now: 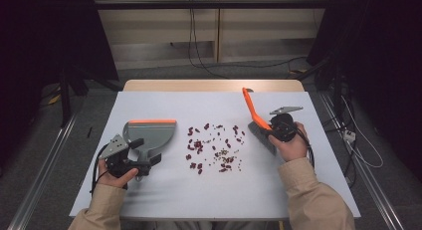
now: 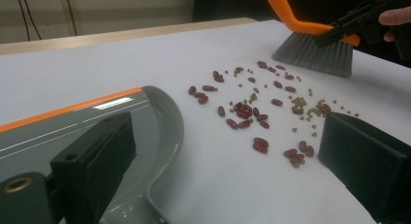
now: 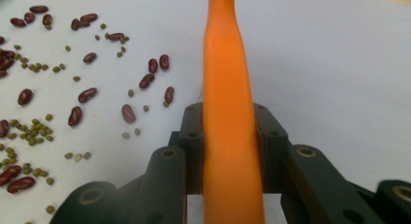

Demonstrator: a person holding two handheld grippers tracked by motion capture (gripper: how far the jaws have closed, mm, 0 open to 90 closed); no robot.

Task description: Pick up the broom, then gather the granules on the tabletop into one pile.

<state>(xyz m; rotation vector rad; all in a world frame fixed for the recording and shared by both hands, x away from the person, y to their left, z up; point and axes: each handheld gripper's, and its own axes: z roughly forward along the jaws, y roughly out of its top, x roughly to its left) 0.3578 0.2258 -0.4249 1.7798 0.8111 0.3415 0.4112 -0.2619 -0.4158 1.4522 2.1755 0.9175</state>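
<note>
A grey dustpan (image 1: 149,132) with an orange front lip lies flat on the left of the white table (image 1: 164,190). My left gripper (image 1: 143,158) is open at its rear; the handle (image 2: 152,204) runs between the wide-apart jaws, close to the left one. Red kidney beans (image 1: 198,146) and small green beans (image 1: 225,153) lie scattered mid-table. On the right, my right gripper (image 3: 228,127) is shut on the orange handle (image 3: 227,73) of a hand brush. Its grey bristles (image 1: 261,135) rest on the table just right of the beans.
The table's wooden far edge (image 1: 214,85) lies beyond the white surface. Cables (image 1: 199,56) run over the floor behind. Metal rails (image 1: 45,160) flank the table on both sides.
</note>
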